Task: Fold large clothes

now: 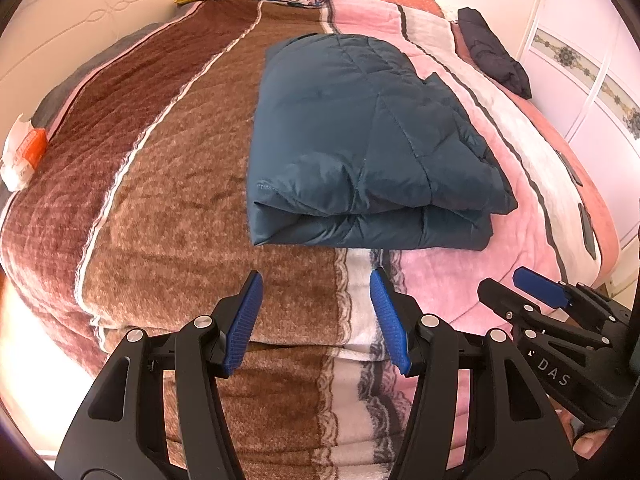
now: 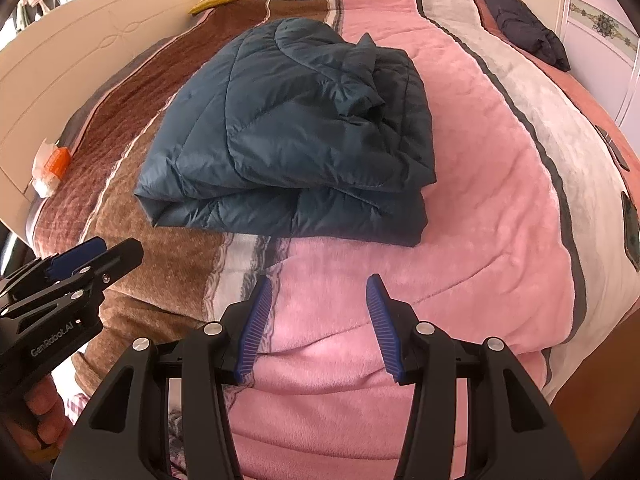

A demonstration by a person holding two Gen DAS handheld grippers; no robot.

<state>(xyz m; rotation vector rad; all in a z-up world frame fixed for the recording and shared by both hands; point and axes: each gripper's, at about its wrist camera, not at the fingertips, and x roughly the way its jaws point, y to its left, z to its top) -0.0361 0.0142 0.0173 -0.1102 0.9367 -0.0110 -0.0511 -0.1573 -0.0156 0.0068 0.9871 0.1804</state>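
- Teal quilted jacket (image 1: pixel 360 144), folded, lies on the bed (image 1: pixel 160 200) ahead of both hand-held grippers.
- Left hand-held gripper (image 1: pixel 316 316): fingers apart, empty.
- Right hand-held gripper (image 2: pixel 320 324): fingers apart, empty.

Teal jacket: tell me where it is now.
The teal jacket lies folded mid-bed on the blanket, across its brown-pink boundary, ahead of both open grippers; a dark garment sits far right.

"DAS" on right gripper (image 1: pixel 532 288); "GenRobot.AI", left gripper (image 2: pixel 86 256)
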